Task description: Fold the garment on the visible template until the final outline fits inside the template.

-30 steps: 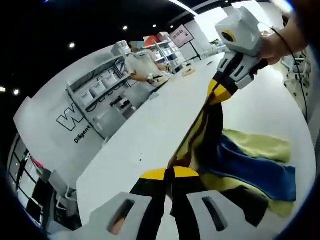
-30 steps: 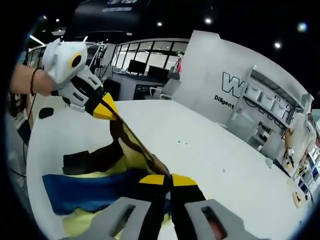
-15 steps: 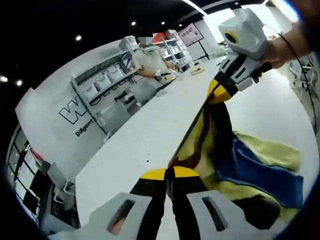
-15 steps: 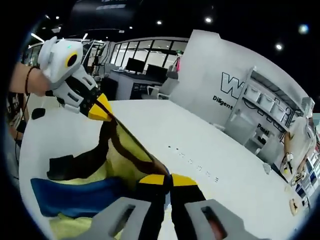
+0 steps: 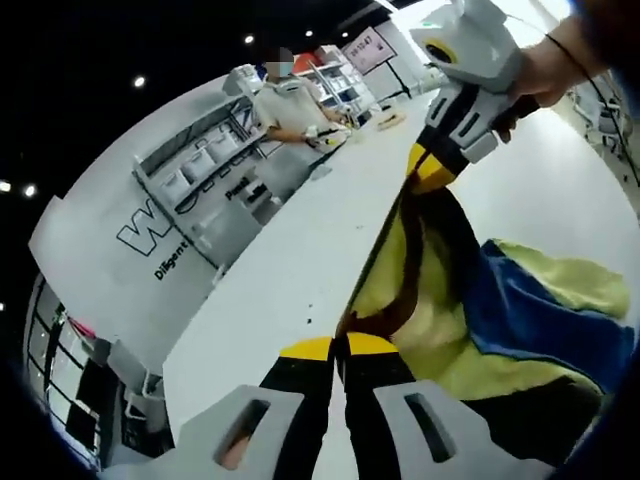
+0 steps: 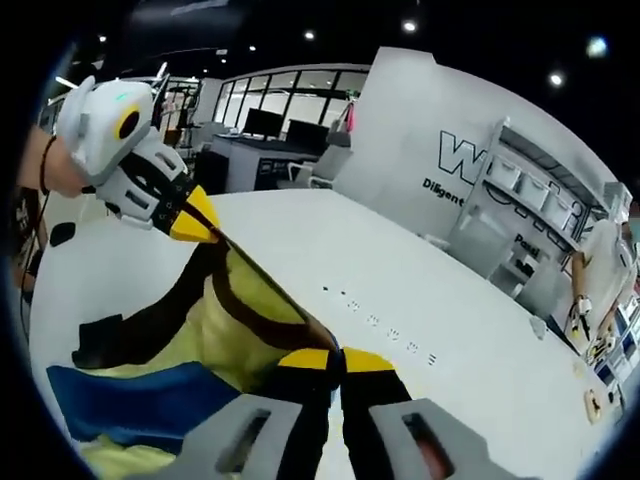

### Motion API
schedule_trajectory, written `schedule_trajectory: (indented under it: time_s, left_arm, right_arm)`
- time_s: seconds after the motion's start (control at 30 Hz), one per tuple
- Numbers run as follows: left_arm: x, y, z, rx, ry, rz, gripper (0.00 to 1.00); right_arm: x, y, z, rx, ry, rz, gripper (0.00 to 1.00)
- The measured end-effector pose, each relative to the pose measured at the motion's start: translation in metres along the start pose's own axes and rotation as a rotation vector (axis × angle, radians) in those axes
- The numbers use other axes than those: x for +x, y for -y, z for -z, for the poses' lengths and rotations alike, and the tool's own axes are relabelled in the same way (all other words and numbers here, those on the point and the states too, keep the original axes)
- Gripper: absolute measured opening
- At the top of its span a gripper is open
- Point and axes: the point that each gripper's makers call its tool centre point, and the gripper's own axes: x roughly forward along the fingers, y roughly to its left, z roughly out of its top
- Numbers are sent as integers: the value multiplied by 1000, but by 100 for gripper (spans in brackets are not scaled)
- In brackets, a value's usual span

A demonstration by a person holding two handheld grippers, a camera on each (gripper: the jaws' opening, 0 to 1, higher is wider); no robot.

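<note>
long white table [image 6: 420, 300] with a yellow, blue and black garment [image 5: 520, 320] draped partly on it

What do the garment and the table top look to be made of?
Garment: soft woven or knit fabric in yellow, blue and dark brown, matte; it drapes and creases between the two grippers. Table: smooth white hard surface, probably laminate, with a faint sheen and no visible grain.

i've got the yellow, blue and black fabric garment [image 5: 440, 300] stretched between my left gripper [image 5: 338, 345] and right gripper [image 5: 432, 170], its top edge raised off the long white table [image 5: 280, 270], the rest sagging onto the tabletop below. beyond the table's far side a person [image 5: 283, 105] stands at grey shelving racks [image 6: 520, 215] against the wall.
</note>
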Motion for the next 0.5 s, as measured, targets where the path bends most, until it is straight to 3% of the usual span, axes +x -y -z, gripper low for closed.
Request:
schedule_trajectory:
  time_s: [0.03,0.13,0.27,0.4,0.5]
  left_arm:
    - [7,4,1,-62,16,35,7]
    - [16,-1,10,-49,-33,20,7]
    - [24,-3,16,-18,-59,10,7]
    - [35,-6,27,-54,-109,-3,7]
    - [42,-5,36,-53,-144,-1,7]
  right_arm:
    - [3,3,3,6,-10,13,0]
    - [11,3,7,73,-7,-1,0]
    - [23,3,14,64,-22,2,0]
    - [37,4,16,17,-29,-8,0]
    - [49,4,20,-112,-49,-25,0]
